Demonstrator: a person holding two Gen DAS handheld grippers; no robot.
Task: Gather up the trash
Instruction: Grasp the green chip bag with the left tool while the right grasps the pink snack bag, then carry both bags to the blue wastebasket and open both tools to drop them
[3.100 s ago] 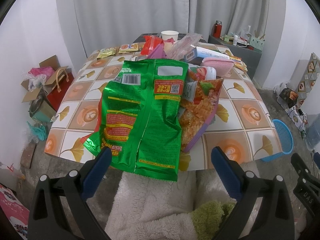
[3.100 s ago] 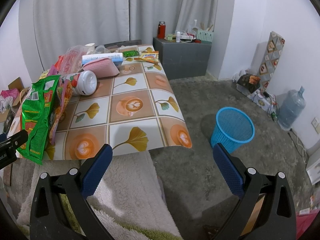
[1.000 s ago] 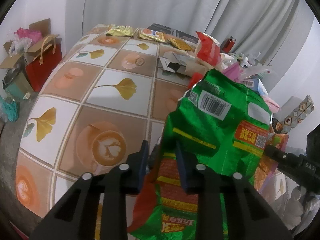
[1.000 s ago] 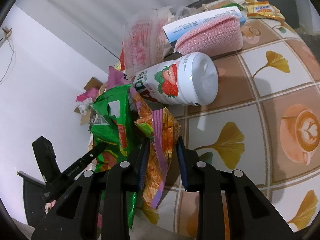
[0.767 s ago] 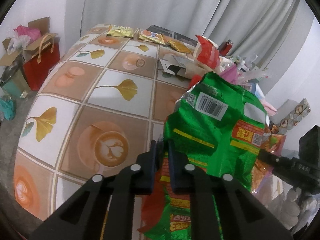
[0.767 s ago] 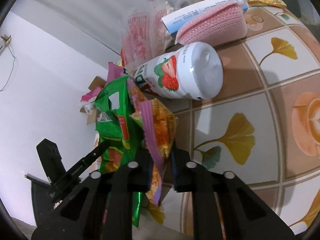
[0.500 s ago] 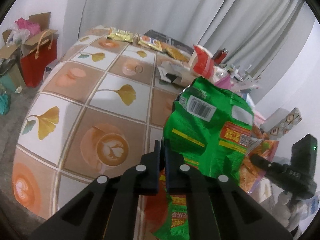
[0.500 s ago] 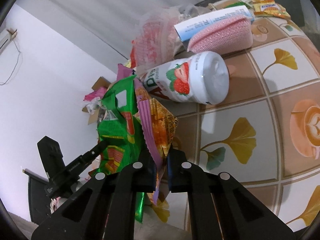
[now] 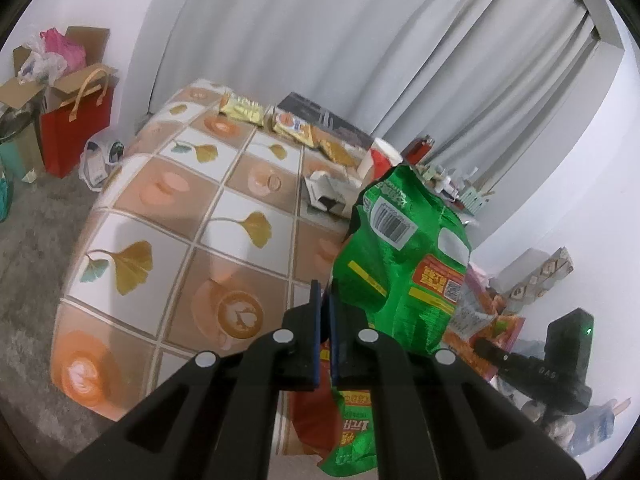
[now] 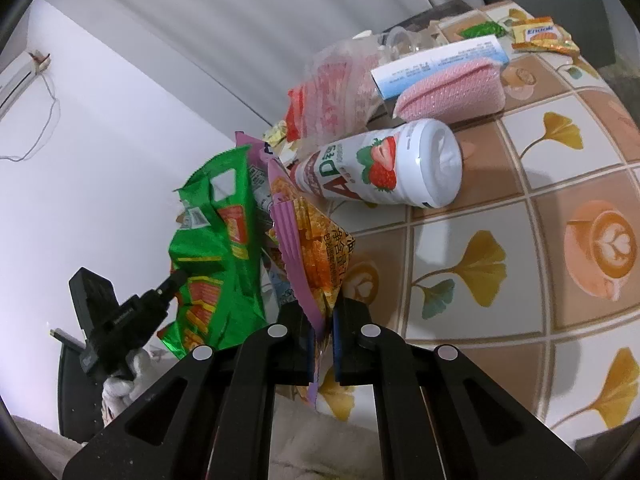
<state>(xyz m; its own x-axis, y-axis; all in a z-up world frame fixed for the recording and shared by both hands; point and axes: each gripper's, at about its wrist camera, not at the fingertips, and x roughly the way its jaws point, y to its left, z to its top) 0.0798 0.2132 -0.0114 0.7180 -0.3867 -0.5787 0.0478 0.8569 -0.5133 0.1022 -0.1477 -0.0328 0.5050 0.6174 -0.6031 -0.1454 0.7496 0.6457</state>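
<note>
Left wrist: green bag (image 9: 404,272) pinched in tool (image 9: 325,300).

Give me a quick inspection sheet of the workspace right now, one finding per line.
Surface: table in a tiled ginkgo-leaf and coffee-cup cloth.
Job's things: green snack bag and orange snack bag, each pinched at its lower edge.
Clutter: strawberry drink bottle on its side, pink pouch, white-and-blue box, yellow sachets.
Grippers: left gripper jaws shut on the green bag; right gripper jaws shut on the orange bag.
Cables: thin wire on the wall.
Surroundings: grey curtains, red gift bag, cardboard box.
</note>
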